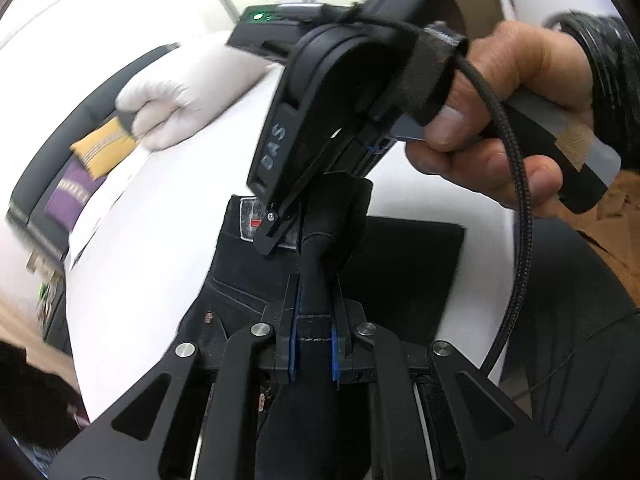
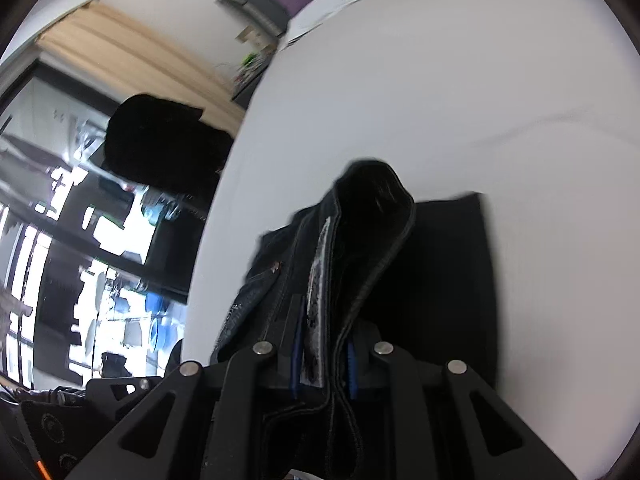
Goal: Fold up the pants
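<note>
Dark black jeans lie on a white bed, partly folded into a flat block. My left gripper is shut on a raised fold of the pants, lifted above the block. My right gripper shows in the left wrist view, held by a bare hand, its tip at the waistband label. In the right wrist view my right gripper is shut on the waistband edge of the pants, with the label between the pads.
The white bed sheet spreads around the pants. A white pillow, a yellow cushion and a purple one lie at the far end. A dark chair back and shelves stand beside the bed.
</note>
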A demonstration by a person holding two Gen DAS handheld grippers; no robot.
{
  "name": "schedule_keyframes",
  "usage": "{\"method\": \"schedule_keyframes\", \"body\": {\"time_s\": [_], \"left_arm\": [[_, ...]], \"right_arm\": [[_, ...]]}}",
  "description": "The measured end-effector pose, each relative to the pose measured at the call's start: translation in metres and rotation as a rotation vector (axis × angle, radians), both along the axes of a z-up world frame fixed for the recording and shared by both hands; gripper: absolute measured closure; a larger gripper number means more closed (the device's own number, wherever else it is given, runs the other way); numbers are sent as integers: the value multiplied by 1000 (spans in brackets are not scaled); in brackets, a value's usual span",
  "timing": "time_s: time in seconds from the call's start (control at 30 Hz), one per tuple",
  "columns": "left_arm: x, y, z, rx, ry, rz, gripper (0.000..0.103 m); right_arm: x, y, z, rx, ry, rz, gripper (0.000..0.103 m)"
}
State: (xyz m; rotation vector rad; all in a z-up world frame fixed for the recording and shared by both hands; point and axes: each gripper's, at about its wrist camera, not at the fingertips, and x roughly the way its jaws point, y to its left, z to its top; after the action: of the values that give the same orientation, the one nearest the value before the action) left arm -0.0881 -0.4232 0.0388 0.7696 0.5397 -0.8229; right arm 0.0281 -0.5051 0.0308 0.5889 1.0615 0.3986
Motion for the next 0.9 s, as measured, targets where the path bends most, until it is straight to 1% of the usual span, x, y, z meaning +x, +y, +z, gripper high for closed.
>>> {"method": "schedule_keyframes", "body": {"time_s": [0.1,0.23,0.27,0.3,0.33,0.37,0.43,0.5,0.53,0.57,0.6,0.63,0.67,0.7,0.73,0.77,0.8,0.83,0.87,0.9], "left_arm": [[-6,-18,-12,33,5,-32,93],[-5,-29,-23,64,21,-42,93],[-6,-31,-29,83,34,-46,93],[-11,-37,-28,95,44,-52,93],[-14,-36,-35,112,55,-60,93],[-16,-36,-38,119,58,-65,93],[-23,-30,-42,114,53,-73,89],[-23,-24,-35,96,95,-67,88],[-20,-17,-29,78,128,-66,88],[-20,-9,-22,50,162,-67,88],[-18,2,-12,15,203,-64,88],[-16,14,-3,-24,242,-54,88],[-18,26,6,-55,267,-43,88],[-14,41,17,-109,297,-23,88],[-8,50,22,-139,309,-5,88],[4,64,28,-194,337,41,88],[15,73,31,-229,357,79,88],[28,82,32,-266,381,131,88],[39,93,27,-284,393,162,88],[53,101,20,-307,422,204,88]], "right_arm": [[-3,-16,-14,-2,19,-34,84],[-3,-28,-30,25,39,-60,84],[-2,-30,-38,41,57,-56,84],[-2,-32,-48,61,84,-47,84],[-1,-33,-56,80,103,-43,83],[-3,-35,-64,110,111,-53,83],[-8,-38,-68,140,100,-68,82],[-15,-37,-65,147,73,-77,73],[-18,-37,-63,146,70,-83,71],[-21,-38,-58,133,69,-92,68],[-24,-40,-52,118,64,-106,66],[-29,-48,-47,90,55,-143,64],[-32,-53,-39,60,48,-184,60],[-35,-57,-32,29,45,-224,56],[-37,-58,-25,17,37,-245,56],[-39,-55,-14,32,7,-238,57],[-38,-49,-6,40,-17,-222,64],[-36,-36,2,41,-40,-185,70],[-33,-21,7,39,-51,-151,78],[-31,-10,8,40,-56,-120,81]]}}
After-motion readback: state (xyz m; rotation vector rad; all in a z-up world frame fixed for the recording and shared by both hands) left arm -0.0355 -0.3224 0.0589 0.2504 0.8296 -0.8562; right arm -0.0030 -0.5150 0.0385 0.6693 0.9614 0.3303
